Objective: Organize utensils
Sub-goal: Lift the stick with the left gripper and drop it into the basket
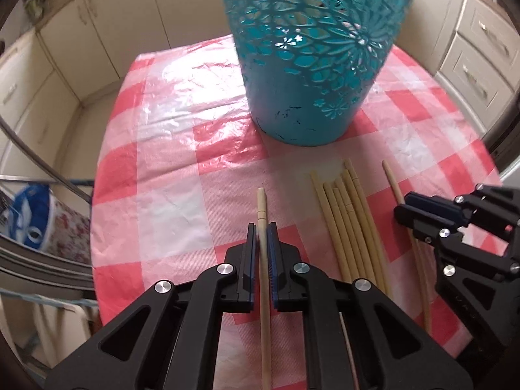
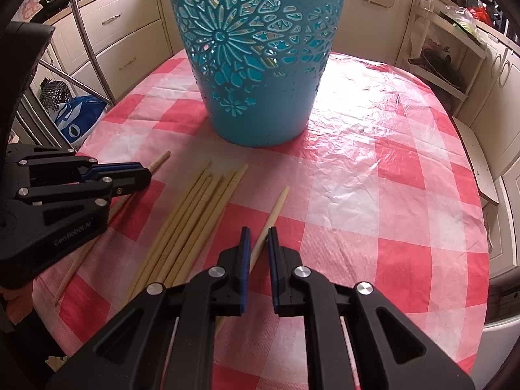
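Note:
A tall teal perforated utensil holder [image 1: 312, 65] stands on the table with the red-and-white checked cloth [image 1: 169, 169]; it also shows in the right wrist view [image 2: 256, 65]. My left gripper [image 1: 262, 230] is shut on a single wooden chopstick [image 1: 262, 208], which runs between its pads. A bundle of several chopsticks [image 1: 347, 224] lies to its right, also in the right wrist view [image 2: 191, 214]. My right gripper [image 2: 258, 234] is narrowly open around a lone chopstick [image 2: 274, 208] that lies on the cloth, pads not pressing it. The left gripper [image 2: 143, 172] shows at left.
Cream kitchen cabinets and drawers [image 1: 481, 65] surround the round table. A metal chair frame [image 2: 87, 42] and a blue-and-white bag [image 2: 76, 117] stand at the table's left. Another thin chopstick [image 2: 81, 260] lies under the left gripper body.

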A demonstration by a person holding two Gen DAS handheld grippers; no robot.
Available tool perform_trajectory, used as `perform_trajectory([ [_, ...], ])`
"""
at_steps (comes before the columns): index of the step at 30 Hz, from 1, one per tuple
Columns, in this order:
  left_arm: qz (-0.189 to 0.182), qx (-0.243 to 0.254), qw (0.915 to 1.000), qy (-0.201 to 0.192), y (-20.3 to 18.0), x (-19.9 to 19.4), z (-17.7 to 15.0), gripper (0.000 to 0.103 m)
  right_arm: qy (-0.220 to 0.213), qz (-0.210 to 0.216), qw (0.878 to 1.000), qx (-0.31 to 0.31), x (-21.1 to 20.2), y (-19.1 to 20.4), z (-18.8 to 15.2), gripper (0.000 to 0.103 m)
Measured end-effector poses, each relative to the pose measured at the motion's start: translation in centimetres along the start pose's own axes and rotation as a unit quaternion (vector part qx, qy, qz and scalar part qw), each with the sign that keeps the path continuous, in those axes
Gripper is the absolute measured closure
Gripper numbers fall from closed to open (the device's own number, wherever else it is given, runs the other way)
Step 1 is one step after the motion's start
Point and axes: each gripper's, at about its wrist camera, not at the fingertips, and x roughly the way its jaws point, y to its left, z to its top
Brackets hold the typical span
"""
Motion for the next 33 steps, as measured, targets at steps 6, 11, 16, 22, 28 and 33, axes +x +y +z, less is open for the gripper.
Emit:
perform_trajectory([
  [6,-0.004,0.009,1.0,-0.002,-0.4,-0.4,0.1,0.098,-0.002,0.005,1.0,0.002,-0.1,-0.2,-0.2,0.092],
  [11,-0.063,-0.05,0.9957,-0.045,2.7,-4.3,0.9,0.098,-0.006,0.005,1.0,0.005,-0.1,-0.3,-0.2,0.092],
  [16,-0.108,-0.09,0.9779,-0.155,5.7,-10.5,1.5,0.098,-0.007,0.002,1.0,0.006,-0.1,-0.2,-0.2,0.092],
  [22,-0.146,-0.134,0.9343,-0.296,6.6,-17.5,4.2,0.098,-0.009,0.003,1.0,0.007,-0.1,-0.2,-0.3,0.092],
  [28,-0.13,-0.139,0.897,-0.399,4.3,-21.2,9.2,0.098,-0.009,0.005,1.0,0.007,0.0,-0.2,-0.2,0.092],
  [33,-0.097,-0.164,0.8775,-0.44,3.1,-20.3,13.2,0.098,-0.008,0.007,1.0,0.003,0.0,-0.2,0.0,0.092],
])
